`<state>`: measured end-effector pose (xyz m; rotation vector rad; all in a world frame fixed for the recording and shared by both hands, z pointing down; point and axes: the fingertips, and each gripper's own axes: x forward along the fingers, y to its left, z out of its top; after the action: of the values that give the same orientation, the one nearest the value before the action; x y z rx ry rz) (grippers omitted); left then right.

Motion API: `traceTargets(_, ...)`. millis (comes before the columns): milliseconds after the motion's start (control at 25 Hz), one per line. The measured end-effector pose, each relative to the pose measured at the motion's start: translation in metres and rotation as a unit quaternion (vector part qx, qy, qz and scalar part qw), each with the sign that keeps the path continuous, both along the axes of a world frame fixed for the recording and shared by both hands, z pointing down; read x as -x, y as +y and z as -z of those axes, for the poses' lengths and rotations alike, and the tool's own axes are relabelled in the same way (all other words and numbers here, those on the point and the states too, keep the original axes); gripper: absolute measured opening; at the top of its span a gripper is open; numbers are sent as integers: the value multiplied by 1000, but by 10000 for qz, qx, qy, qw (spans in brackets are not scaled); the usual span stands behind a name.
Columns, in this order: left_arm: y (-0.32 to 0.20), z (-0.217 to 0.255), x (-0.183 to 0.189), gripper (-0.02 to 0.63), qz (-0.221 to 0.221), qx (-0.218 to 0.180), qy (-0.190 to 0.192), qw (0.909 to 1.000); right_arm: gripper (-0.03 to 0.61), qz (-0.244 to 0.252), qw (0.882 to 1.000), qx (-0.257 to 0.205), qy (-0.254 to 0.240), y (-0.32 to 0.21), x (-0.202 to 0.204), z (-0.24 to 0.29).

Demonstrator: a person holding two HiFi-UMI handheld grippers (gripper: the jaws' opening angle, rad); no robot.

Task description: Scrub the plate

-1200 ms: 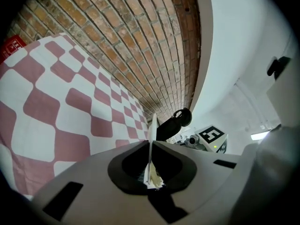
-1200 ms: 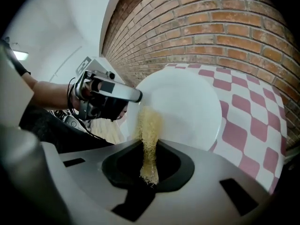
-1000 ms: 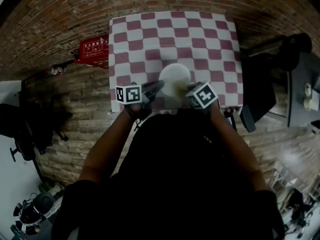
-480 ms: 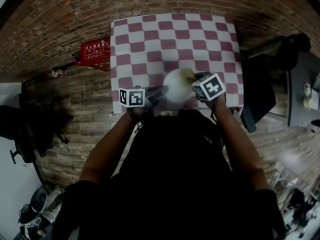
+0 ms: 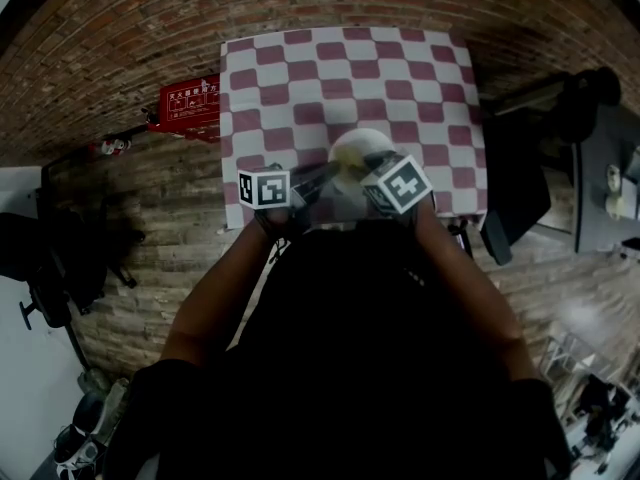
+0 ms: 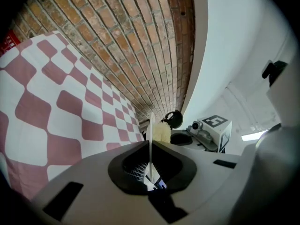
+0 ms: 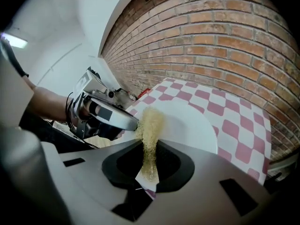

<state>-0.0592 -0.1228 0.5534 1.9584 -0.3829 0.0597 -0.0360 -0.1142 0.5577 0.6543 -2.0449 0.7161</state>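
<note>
A white plate is lifted over the near edge of the checked table. My left gripper is shut on the plate's left rim; in the left gripper view the plate stands edge-on between the jaws of this gripper. My right gripper is shut on a yellow scrub pad, which rests against the plate's face. The pad also shows beside the plate's edge. The left gripper clamps the rim just left of the pad.
A red-and-white checked cloth covers the table, against a brick floor. A red box lies left of the table. Dark furniture stands at the table's right side.
The right gripper with the pad went out over the plate's right part, then came back left and toward me. The left gripper and plate have hardly shifted.
</note>
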Motion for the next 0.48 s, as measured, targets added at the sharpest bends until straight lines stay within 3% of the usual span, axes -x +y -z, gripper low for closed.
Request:
traceTargets(160,-14,3,14,23,333,-32,90,9994,52,87,9998,178,51,9,-3,-8)
traceTargets(480,-14,4,28,26,280,-45,56,9996,52,-258,9987,303,305,1,-43,-21)
